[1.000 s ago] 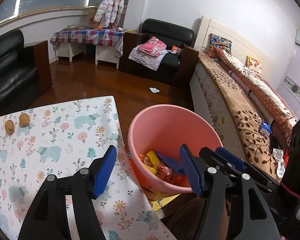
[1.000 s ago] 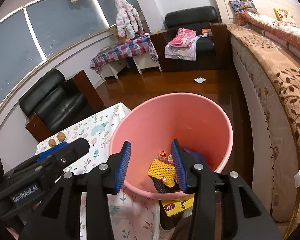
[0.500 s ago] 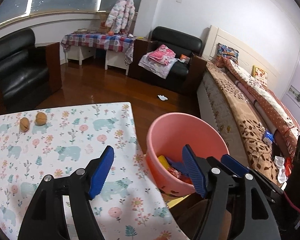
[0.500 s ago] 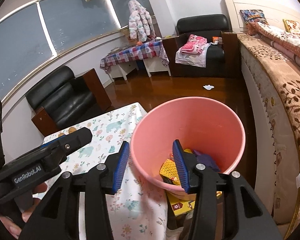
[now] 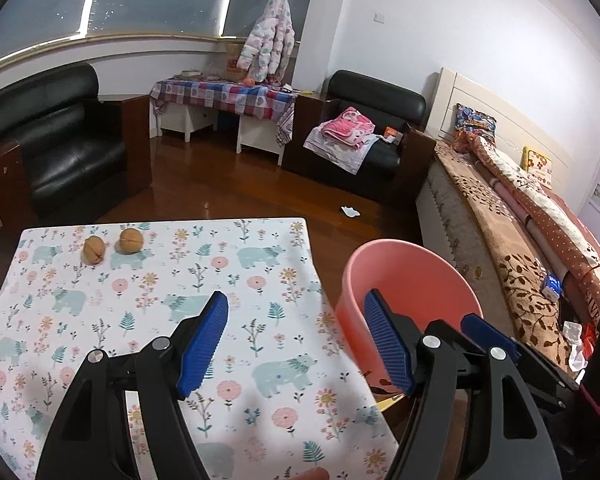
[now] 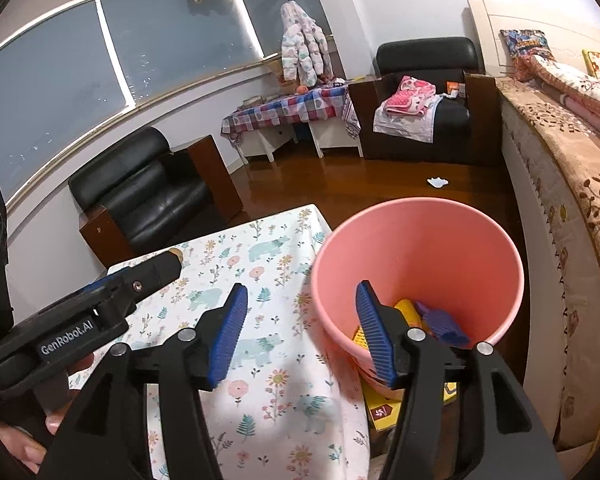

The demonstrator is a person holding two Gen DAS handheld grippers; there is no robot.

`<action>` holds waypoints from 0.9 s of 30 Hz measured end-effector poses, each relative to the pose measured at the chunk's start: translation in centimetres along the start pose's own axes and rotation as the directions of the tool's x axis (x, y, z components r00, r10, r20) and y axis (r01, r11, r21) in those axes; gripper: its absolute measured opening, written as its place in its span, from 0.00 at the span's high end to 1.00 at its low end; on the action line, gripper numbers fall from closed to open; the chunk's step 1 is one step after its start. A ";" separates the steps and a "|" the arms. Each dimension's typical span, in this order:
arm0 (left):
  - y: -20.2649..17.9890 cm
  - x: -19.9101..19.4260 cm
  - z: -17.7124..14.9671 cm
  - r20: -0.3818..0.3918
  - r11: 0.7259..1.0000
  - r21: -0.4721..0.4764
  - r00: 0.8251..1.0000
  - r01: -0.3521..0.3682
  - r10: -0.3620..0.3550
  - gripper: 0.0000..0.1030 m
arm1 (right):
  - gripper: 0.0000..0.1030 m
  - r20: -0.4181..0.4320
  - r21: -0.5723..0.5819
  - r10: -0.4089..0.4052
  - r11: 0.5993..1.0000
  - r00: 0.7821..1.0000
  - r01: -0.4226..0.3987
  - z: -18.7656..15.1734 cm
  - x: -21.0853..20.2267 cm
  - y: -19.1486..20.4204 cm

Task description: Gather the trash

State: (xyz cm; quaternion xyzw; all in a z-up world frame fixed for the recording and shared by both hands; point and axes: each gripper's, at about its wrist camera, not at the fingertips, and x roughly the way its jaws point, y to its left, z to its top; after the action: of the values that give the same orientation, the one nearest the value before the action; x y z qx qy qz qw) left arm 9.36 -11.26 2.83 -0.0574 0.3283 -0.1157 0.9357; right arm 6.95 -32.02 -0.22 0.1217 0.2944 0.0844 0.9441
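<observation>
Both grippers were empty: the left gripper point(image 5: 296, 344) stood spread, the right gripper point(image 6: 300, 330) was opening. Ahead and right sat the round pink plastic bin point(image 6: 416, 248) holding wrappers. Next probably meant reaching the two brown walnuts point(image 5: 112, 246) beyond the left.

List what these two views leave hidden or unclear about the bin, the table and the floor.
- Pink bin contents: right wrist view, partly behind the right gripper; left wrist view shows none.
- Yellow box under the bin: mostly covered.
- White scrap on the floor: too small to identify.
</observation>
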 end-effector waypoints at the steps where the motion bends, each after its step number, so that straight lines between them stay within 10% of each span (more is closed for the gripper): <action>1: 0.2 -0.1 0.0 0.002 1.000 -0.002 1.000 -0.004 0.004 0.33 | 0.44 0.003 -0.003 0.001 1.000 1.000 -0.001 0.0 -0.1 0.2; 27: 3.3 -1.8 -1.2 0.032 0.999 -0.038 0.999 -0.036 0.037 0.33 | 0.44 0.034 -0.111 -0.019 0.994 0.999 0.023 -1.2 -0.4 4.0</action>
State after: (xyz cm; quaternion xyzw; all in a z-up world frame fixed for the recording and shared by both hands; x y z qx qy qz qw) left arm 7.81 -7.61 2.40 -0.0708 0.3162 -0.0915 0.9416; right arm 5.60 -28.08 0.17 0.0673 0.2752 0.0887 0.9549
